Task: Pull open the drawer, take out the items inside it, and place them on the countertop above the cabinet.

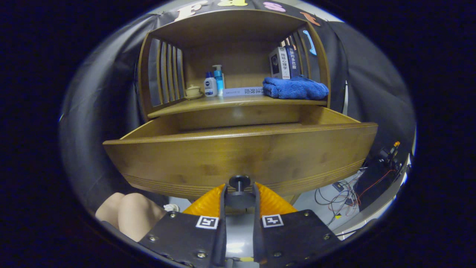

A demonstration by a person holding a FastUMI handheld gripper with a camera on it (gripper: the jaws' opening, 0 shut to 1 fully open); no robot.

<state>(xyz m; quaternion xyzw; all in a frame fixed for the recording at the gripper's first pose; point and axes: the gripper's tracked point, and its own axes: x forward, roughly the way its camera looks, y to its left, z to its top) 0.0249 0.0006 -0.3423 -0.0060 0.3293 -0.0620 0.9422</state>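
The wooden drawer stands pulled out from the cabinet, its front panel close ahead of my fingers. Its dark round knob sits between my fingertips, and my gripper is shut on it, both fingers pressing the knob's sides. The drawer's inside is hidden behind the front panel, so any items in it cannot be seen. Above the drawer lies the countertop, a wooden shelf surface inside a slatted hutch.
On the countertop are a folded blue towel, upright books, a flat-lying book, two pump bottles and a small lidded cup. Cables trail on the floor to the right. A person's knees are at lower left.
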